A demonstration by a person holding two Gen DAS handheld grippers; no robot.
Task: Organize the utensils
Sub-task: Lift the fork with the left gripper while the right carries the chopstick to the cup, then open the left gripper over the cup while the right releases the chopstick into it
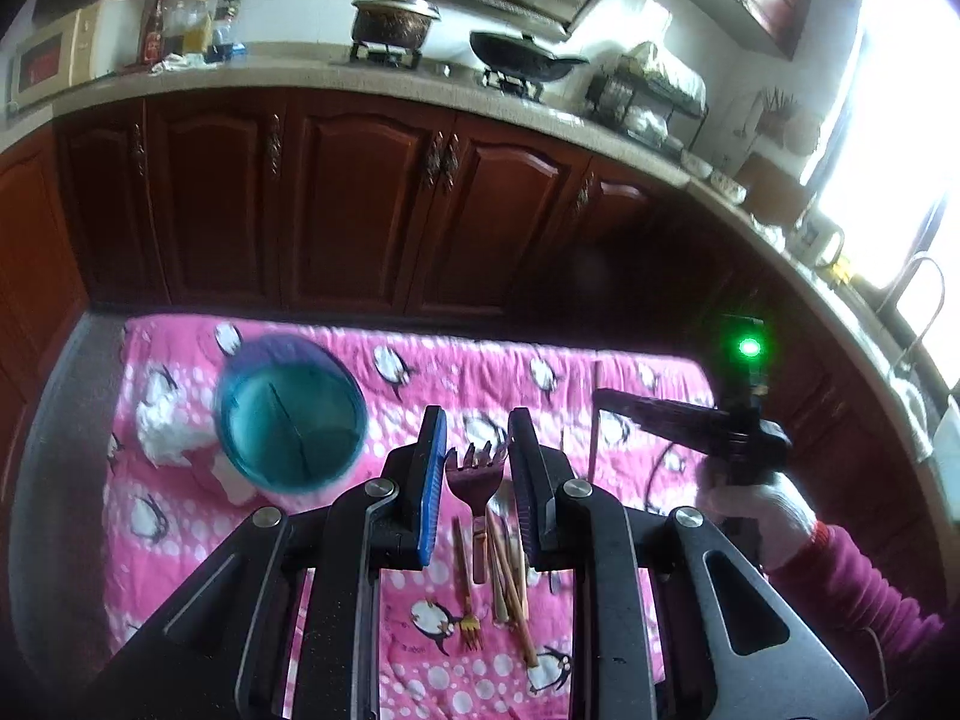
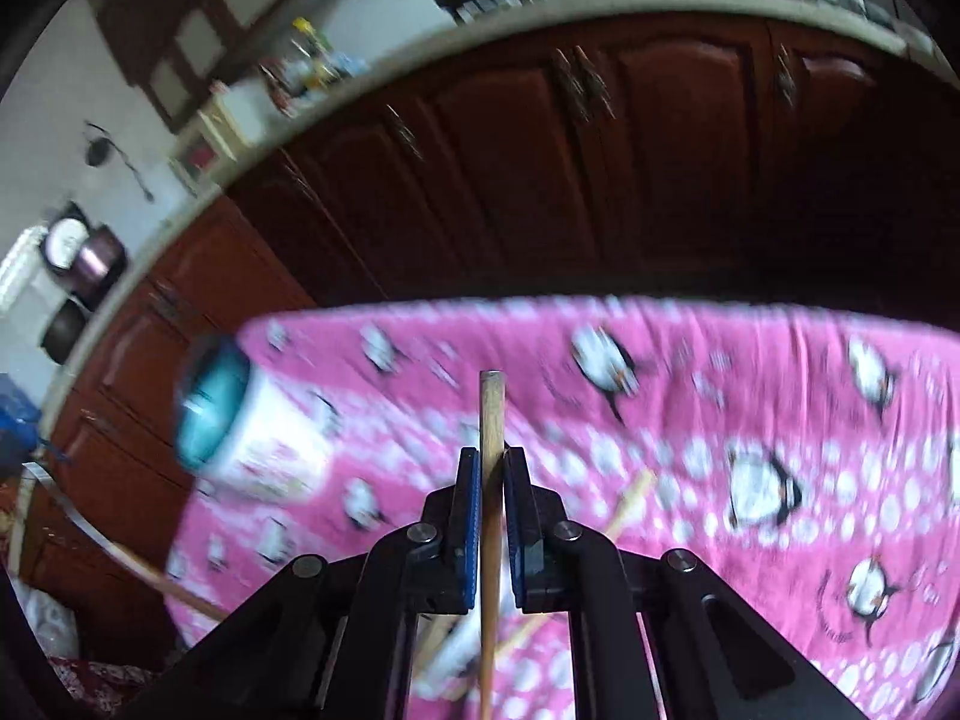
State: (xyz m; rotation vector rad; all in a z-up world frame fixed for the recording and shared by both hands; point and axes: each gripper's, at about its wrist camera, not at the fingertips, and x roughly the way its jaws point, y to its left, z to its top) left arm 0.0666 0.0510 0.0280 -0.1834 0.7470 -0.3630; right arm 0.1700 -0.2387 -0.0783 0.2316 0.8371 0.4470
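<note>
My left gripper [image 1: 477,414] hangs over a pile of utensils on the pink penguin cloth [image 1: 420,372]. A metal fork [image 1: 474,477] sits tines-forward between its pads, and its head spans the gap, so the gripper looks shut on it. Below lie wooden chopsticks [image 1: 510,570] and a small fork [image 1: 471,630]. My right gripper [image 2: 492,453] is shut on one wooden chopstick [image 2: 491,414], which sticks out past the pads. It also shows at the right of the left wrist view as the right gripper [image 1: 603,399], held by a gloved hand [image 1: 756,510]. A blue-rimmed cup [image 1: 291,414] [image 2: 210,408] stands to the left.
Crumpled white tissue [image 1: 162,426] lies beside the cup. Dark red cabinets [image 1: 360,198] and a counter with a pot [image 1: 393,18] and a wok [image 1: 522,54] run behind the cloth's far edge. More chopsticks [image 2: 630,504] lie on the cloth under the right gripper.
</note>
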